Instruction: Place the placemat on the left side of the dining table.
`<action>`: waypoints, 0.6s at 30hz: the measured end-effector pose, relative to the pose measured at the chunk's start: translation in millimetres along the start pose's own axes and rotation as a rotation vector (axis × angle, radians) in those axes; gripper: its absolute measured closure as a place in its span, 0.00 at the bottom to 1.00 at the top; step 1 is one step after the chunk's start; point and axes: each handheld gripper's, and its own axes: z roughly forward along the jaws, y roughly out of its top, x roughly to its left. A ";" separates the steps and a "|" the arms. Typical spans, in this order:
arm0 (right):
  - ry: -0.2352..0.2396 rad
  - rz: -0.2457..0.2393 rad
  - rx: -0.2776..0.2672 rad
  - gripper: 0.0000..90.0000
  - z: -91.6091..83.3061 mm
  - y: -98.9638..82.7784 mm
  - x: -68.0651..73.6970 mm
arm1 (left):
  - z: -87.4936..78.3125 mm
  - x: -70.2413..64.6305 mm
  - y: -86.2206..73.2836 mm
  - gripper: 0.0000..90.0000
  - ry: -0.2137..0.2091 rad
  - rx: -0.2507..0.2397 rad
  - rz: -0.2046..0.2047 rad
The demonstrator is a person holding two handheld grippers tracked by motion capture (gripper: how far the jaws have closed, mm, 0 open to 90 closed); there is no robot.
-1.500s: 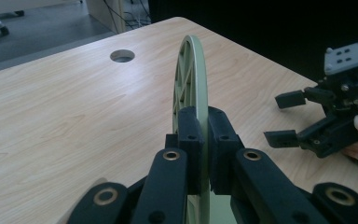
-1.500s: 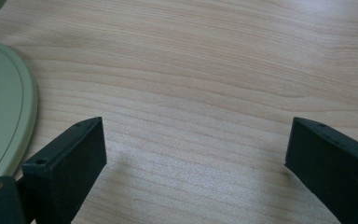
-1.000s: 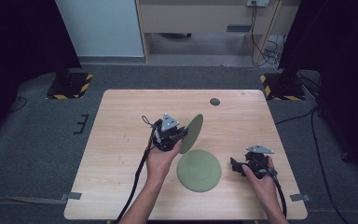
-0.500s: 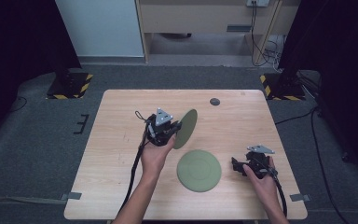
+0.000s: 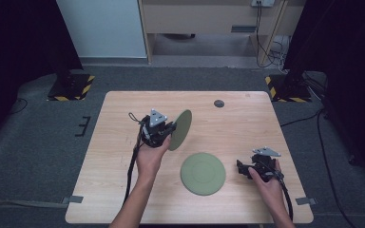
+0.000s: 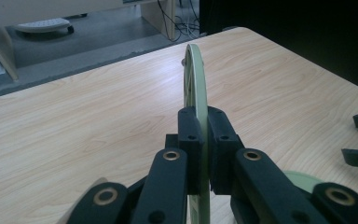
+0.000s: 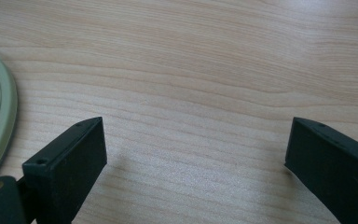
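- The left gripper (image 5: 167,130) is holding a pale green plate (image 5: 180,129) on edge above the bench (image 5: 123,190), its fingers (image 6: 189,140) clamped on the plate's rim, one on each face.
- In the left gripper view the plate is standing upright between the two fingers, its thin edge running straight away from the camera toward the far side of the bench.
- From the high view this held plate is tilting slightly, its round face turning toward the right side of the bench, with the person's left hand (image 5: 150,156) gripping the tool from below.
- A second green plate (image 5: 203,173) is lying flat on the bench, just nearer the person than the held one and between the two grippers.
- The right gripper (image 5: 241,168) is resting low at the bench near the right front corner, its fingers (image 7: 70,158) spread wide and gripping nothing.
- In the right gripper view bare wood is showing between those fingers, and the flat plate's rim is lying off to the left, beside the left finger but apart from it.
- The right hand (image 5: 266,183) is wrapping around that gripper's body.
- A small dark round object (image 5: 219,103) is sitting on the far part of the bench, well apart from both plates.
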 end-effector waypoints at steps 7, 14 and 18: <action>-0.003 0.005 -0.002 0.06 -0.3 0.0 -0.2 | -9.9 14.1 -3.4 0.95 0.033 -0.006 -0.015; -0.007 0.004 -0.005 0.06 -0.7 0.0 -1.0 | -19.9 26.6 -8.3 0.95 0.056 -0.009 -0.022; -0.007 0.002 -0.004 0.06 -1.0 0.0 -1.0 | -24.7 34.4 -13.7 0.95 0.065 -0.008 -0.032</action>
